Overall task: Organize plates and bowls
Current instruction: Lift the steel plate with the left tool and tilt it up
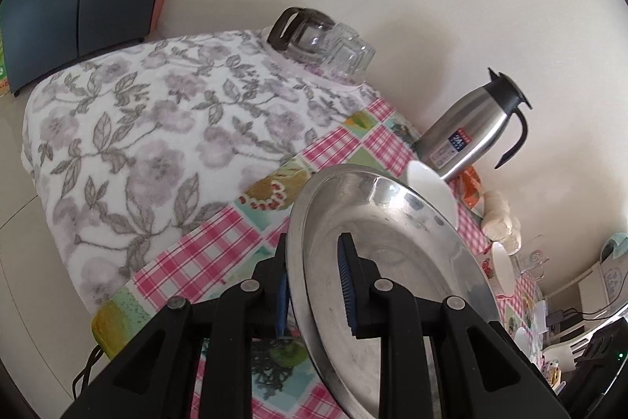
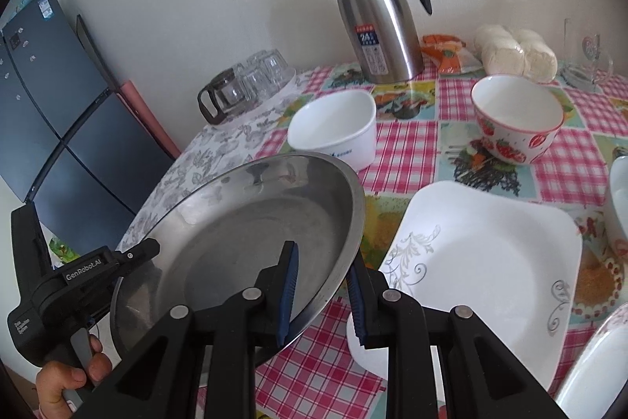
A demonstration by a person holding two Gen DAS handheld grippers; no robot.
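Both the left gripper (image 1: 314, 285) and the right gripper (image 2: 324, 295) clenched opposite rims of the round steel plate (image 2: 251, 222), held tilted just left of the square white plate (image 2: 490, 262).

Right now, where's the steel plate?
The steel plate is off the table, tilted, held at opposite rims by the left gripper and the right gripper. In the right wrist view it sits left of the square white plate.

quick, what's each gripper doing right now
left gripper: shut on the steel plate rim
right gripper: shut on the same plate's opposite rim
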